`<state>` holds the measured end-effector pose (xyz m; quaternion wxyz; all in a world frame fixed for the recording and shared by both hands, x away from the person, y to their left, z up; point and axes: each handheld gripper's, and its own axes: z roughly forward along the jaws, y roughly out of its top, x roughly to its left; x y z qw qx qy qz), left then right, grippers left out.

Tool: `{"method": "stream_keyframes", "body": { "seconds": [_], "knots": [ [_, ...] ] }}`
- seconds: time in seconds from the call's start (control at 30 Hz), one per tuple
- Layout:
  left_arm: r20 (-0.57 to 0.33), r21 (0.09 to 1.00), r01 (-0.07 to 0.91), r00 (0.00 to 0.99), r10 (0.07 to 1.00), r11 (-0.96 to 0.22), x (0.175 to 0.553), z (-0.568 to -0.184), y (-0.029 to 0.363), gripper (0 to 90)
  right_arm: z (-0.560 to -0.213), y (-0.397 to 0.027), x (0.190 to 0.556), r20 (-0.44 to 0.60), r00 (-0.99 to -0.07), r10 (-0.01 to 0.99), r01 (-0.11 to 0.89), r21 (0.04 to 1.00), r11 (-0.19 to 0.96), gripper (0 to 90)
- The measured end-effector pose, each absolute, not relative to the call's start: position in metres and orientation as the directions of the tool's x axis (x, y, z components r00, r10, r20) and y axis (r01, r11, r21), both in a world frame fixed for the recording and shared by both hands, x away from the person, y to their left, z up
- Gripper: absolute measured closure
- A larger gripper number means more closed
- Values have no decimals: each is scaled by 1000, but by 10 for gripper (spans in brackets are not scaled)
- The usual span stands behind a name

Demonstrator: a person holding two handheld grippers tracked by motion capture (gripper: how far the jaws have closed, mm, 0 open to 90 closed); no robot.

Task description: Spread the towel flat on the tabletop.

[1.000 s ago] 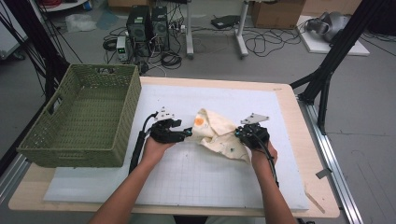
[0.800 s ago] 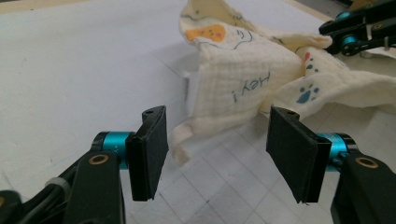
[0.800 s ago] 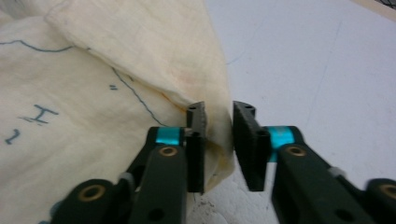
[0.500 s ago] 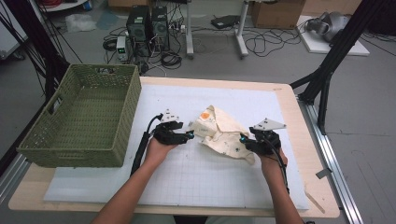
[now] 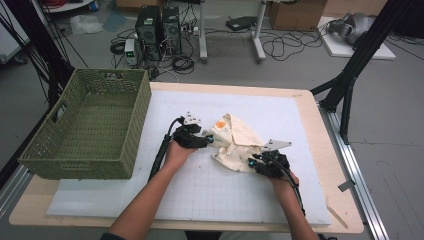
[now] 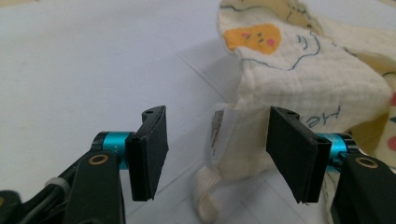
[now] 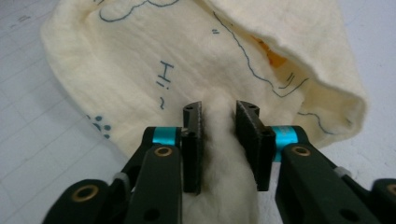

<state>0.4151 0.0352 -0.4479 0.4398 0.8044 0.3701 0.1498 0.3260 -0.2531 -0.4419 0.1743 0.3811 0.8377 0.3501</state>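
The cream cloth (image 5: 235,142) lies crumpled on the white mat (image 5: 150,200), between the two grippers and well right of the green basket (image 5: 85,130). The right gripper (image 7: 218,121) has just been closing, and its jaws are clamped on a bunched fold of the cloth's near edge; the fabric fills the gap between the pads. The left gripper (image 6: 212,135) stands with its jaws apart, a cloth corner with its white label (image 6: 217,133) sitting between them but pressed by neither pad.

The step in hand looks like securing a second corner so the cloth can be spread or folded. To do it well, the left gripper should ease forward until the corner sits deep between its pads, then close on the hemmed edge rather than on the loose label, which would likely slip. The right grip seems to hold a thick wad; if that gathers several layers, the cloth may not open flat, so a pinch on a single edge would serve better. Keep both grippers low, just above the mat, and draw them apart evenly to avoid twisting.
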Motion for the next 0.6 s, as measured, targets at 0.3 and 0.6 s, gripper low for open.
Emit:
{"method": "stream_keyframes", "body": {
  "seconds": [0.3, 0.6],
  "knots": [
    [-59, 790, 462, 712, 700, -403, 416, -443, 40, 855, -441, -248, 317, 13, -731, 682, 482, 718, 503, 765],
    [-72, 819, 484, 619, 782, -307, 420, -423, 93, 856, -440, -229, 298, 81, -833, 548, 433, 712, 553, 766]
  ]
}}
